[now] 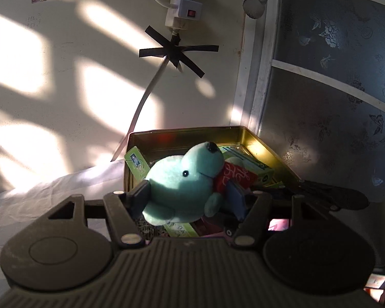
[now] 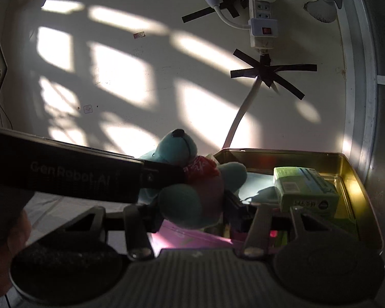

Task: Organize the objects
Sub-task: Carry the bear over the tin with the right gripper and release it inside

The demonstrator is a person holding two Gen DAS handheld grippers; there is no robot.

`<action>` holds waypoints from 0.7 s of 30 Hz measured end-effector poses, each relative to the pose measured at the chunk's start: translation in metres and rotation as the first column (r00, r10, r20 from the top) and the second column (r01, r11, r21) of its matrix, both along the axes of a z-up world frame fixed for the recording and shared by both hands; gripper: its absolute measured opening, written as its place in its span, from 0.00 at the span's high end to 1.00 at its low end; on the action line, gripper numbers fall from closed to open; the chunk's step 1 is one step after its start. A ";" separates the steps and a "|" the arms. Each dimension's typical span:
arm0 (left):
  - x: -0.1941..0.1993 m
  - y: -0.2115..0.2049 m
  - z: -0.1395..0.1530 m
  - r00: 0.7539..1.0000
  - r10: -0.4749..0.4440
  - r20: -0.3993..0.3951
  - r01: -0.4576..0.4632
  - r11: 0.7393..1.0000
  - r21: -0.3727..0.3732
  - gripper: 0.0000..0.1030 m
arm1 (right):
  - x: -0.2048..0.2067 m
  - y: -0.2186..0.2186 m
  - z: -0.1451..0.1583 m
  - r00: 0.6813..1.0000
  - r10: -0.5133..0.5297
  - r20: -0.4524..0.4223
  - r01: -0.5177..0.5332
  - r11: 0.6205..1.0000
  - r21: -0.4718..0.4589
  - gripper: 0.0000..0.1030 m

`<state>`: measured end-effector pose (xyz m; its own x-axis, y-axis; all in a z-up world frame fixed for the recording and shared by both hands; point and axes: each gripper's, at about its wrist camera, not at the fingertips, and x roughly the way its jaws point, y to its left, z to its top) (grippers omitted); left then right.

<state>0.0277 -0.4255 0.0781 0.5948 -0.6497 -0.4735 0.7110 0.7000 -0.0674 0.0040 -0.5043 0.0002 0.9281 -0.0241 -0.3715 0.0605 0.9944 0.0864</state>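
A teal plush seal with a red scarf is held over an open gold tin box. My left gripper is shut on the plush, one finger on each side of its body. In the right wrist view my right gripper is also shut on the plush seal, at its lower body. The left gripper's dark body crosses that view from the left. The tin holds green boxes and a green card.
The tin stands on a white cloth against a sunlit wall. A power strip and taped cable hang on the wall above. A patterned glass door stands at the right. Pink paper lies under the plush.
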 end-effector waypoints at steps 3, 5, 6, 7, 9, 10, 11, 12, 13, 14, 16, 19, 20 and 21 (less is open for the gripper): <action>0.033 -0.030 0.004 0.999 -0.007 -0.044 0.007 1.000 -0.003 0.35 | 0.034 -0.017 0.009 0.999 -0.001 -0.048 0.000 1.000 -0.024 0.54; 0.057 -0.045 0.003 0.997 -0.010 -0.078 0.010 1.000 -0.004 0.35 | 0.062 -0.031 0.012 0.996 -0.003 -0.094 -0.001 0.999 -0.045 0.54; 0.068 -0.053 0.001 0.995 -0.010 -0.095 0.009 1.000 -0.002 0.35 | 0.077 -0.040 0.011 0.992 -0.002 -0.125 -0.005 0.999 -0.052 0.54; 0.077 -0.058 -0.001 0.994 -0.009 -0.109 0.009 1.000 -0.002 0.35 | 0.086 -0.045 0.011 0.990 -0.004 -0.143 -0.004 0.998 -0.056 0.54; 0.097 -0.073 -0.009 0.990 -0.004 -0.139 0.005 1.000 0.002 0.35 | 0.112 -0.059 0.007 0.980 -0.022 -0.199 0.008 0.997 -0.072 0.54; 0.105 -0.079 -0.013 0.989 0.001 -0.148 0.000 1.000 0.007 0.35 | 0.121 -0.065 0.004 0.976 -0.033 -0.216 0.017 0.997 -0.077 0.54; 0.109 -0.083 -0.016 0.988 0.005 -0.153 -0.004 1.000 0.009 0.35 | 0.128 -0.069 0.002 0.972 -0.041 -0.231 0.024 0.997 -0.080 0.54; 0.116 -0.089 -0.020 0.987 0.015 -0.157 -0.014 1.000 0.010 0.35 | 0.139 -0.075 -0.002 0.965 -0.046 -0.259 0.027 0.997 -0.078 0.54; 0.122 -0.092 -0.023 0.985 0.024 -0.168 -0.022 1.000 0.015 0.33 | 0.146 -0.079 -0.005 0.960 -0.053 -0.276 0.031 0.996 -0.082 0.54; 0.127 -0.096 -0.026 0.983 0.033 -0.181 -0.029 0.999 0.021 0.31 | 0.152 -0.082 -0.009 0.955 -0.058 -0.290 0.033 0.995 -0.090 0.53; 0.136 -0.099 -0.033 0.979 0.055 -0.195 -0.050 0.998 0.031 0.26 | 0.163 -0.085 -0.015 0.946 -0.068 -0.316 0.037 0.994 -0.104 0.50; 0.141 -0.094 -0.039 0.973 0.086 -0.215 -0.078 0.996 0.042 0.25 | 0.165 -0.088 -0.020 0.945 -0.085 -0.315 0.056 0.993 -0.099 0.46; 0.140 -0.091 -0.041 0.971 0.086 -0.225 -0.078 0.996 0.047 0.24 | 0.163 -0.088 -0.020 0.948 -0.087 -0.308 0.061 0.994 -0.093 0.46; 0.140 -0.088 -0.040 0.971 0.077 -0.227 -0.071 0.997 0.036 0.25 | 0.159 -0.088 -0.019 0.950 -0.087 -0.299 0.063 0.994 -0.088 0.45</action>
<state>0.1674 -0.5136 0.0377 0.5150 -0.5926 -0.6193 0.6250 0.7541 -0.2018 0.1630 -0.5921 -0.0186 0.7672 -0.1287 -0.6284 0.1465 0.9889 -0.0237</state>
